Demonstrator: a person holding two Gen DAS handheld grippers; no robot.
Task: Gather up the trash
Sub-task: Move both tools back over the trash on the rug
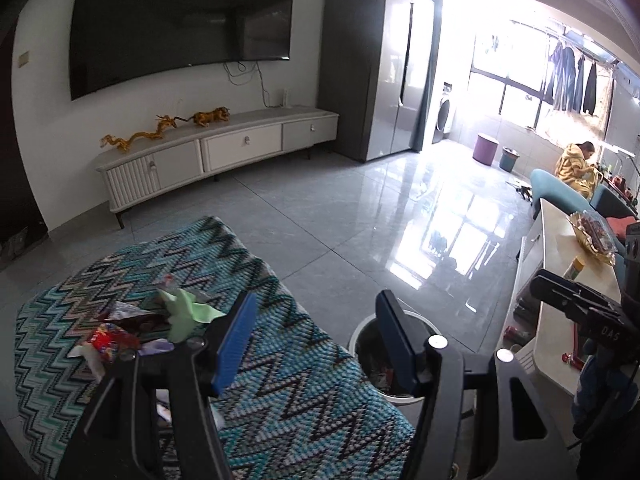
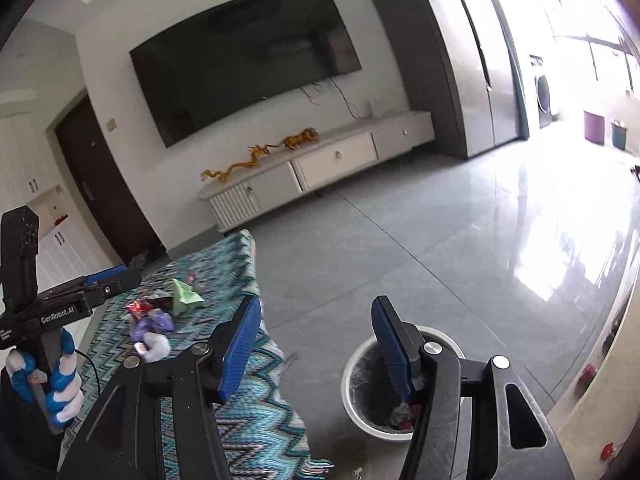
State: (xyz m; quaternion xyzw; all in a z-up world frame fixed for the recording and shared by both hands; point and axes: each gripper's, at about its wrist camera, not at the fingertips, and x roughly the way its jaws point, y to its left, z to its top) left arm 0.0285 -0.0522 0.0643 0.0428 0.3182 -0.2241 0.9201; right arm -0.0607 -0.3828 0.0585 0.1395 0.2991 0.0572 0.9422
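Blue-padded left tool (image 1: 316,340) and right tool (image 2: 316,344) both gape wide, holding nothing; trash pile (image 1: 132,328) lies mid-desk (image 1: 304,412); right view alone shows wrappers inside the bin (image 2: 360,420) just off the desk's right edge.

My left tool (image 1: 316,344) gapes empty at lower centre; wrappers (image 1: 132,328) litter the zigzag cloth (image 1: 280,420) lower left, bin (image 1: 362,334) beside it.

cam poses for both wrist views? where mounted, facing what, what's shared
Left wrist: on the left hand-held gripper, open, facing the TV wall over the zigzag cloth; right hand-held gripper shows at the right edge.
Right wrist: on the right hand-held gripper, open, above the trash bin; gloved left hand shows.
Shared: bin, cloth, green paper, TV.
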